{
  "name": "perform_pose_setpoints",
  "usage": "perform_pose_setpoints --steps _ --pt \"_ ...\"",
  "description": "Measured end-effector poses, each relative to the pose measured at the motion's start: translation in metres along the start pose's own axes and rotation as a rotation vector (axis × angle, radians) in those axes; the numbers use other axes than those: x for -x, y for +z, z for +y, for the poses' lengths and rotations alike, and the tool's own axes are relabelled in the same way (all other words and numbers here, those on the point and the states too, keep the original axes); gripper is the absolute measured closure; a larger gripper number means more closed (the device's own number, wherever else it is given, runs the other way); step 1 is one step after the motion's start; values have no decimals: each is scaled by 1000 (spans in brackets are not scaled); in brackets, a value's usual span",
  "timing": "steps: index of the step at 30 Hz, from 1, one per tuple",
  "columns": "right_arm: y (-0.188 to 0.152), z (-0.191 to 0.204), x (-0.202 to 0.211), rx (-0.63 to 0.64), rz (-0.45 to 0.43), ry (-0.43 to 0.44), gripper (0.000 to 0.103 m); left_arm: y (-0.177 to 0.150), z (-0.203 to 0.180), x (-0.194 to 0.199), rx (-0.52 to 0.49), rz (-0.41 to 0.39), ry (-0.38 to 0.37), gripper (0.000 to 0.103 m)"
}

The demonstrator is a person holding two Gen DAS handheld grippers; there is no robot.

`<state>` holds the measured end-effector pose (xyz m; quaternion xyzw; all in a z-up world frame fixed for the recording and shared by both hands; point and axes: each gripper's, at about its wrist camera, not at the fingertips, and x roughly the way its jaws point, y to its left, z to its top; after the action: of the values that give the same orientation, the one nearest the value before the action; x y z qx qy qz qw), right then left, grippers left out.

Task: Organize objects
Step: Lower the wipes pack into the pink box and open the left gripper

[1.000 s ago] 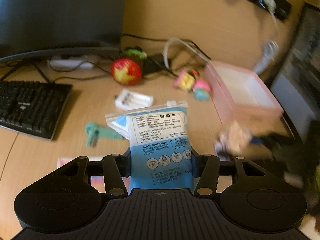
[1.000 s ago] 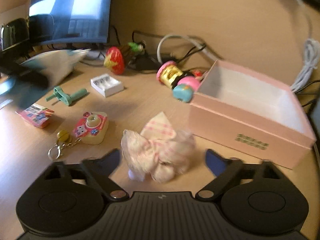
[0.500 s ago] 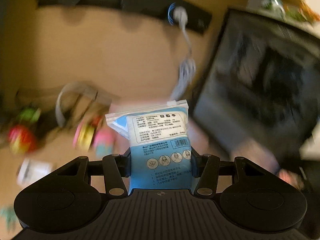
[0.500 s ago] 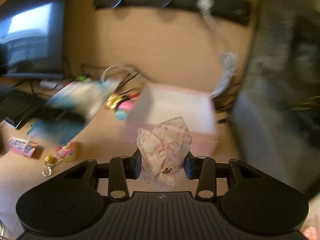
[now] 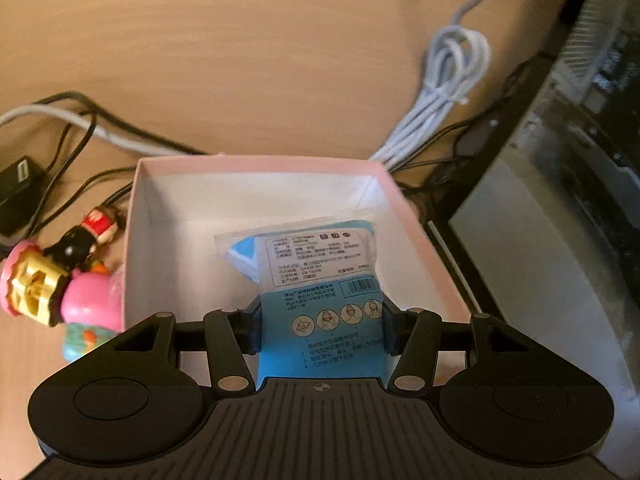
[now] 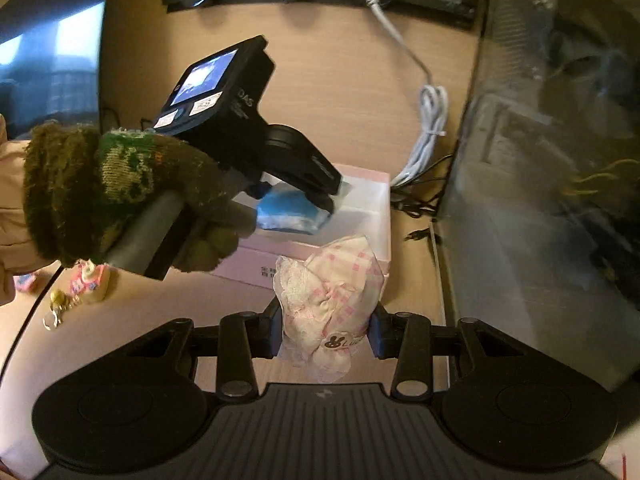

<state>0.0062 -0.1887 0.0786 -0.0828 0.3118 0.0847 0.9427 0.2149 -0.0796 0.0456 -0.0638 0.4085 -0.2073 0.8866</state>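
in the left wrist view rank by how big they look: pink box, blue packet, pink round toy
1. pink box
2. blue packet, though it sits nearest the camera, in the left tongs
3. pink round toy

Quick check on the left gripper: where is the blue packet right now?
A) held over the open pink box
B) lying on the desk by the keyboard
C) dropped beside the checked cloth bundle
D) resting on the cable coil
A: the left gripper is clamped on the blue packet, with the pink box open beneath it.
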Motion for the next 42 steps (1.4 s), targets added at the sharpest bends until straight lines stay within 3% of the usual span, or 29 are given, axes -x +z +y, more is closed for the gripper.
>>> perform_pose_setpoints --steps 3,6,10,15,19,21,23,25,28,33,35,39,42 --pt "-1 -2 -17 -6 38 19 63 -3 -14 6 -118 -20 36 45" --pt "-1 -2 -24 15 38 33 63 -9 -23 0 -250 34 64 45" --pt "0 2 -29 13 47 33 63 -17 -6 -4 -167 76 36 44" --pt "-6 7 -17 17 49 4 63 -15 5 9 -60 28 68 44" --pt "-10 6 -9 -16 59 -33 63 -16 1 30 -80 -60 85 45" --pt "-10 5 -6 -26 55 -49 63 -20 -1 35 -113 -37 51 44" --pt "-9 4 -6 -30 51 -54 63 -24 -5 39 -179 -9 73 43" --pt "-8 5 -6 -23 48 -57 63 -28 -3 49 -185 -49 124 43" --pt "-7 9 -6 -20 42 -55 63 -28 17 67 -70 -103 184 47" --pt "-7 13 -4 -20 30 -36 63 -28 35 111 27 -228 164 47" --pt "-5 11 -4 -32 23 -28 63 -33 42 135 62 -262 130 47" --pt "14 3 -21 -51 -5 -25 63 -68 52 174 72 -242 87 47" --pt "36 0 -44 -58 -35 -33 63 -105 68 195 65 -197 126 47"
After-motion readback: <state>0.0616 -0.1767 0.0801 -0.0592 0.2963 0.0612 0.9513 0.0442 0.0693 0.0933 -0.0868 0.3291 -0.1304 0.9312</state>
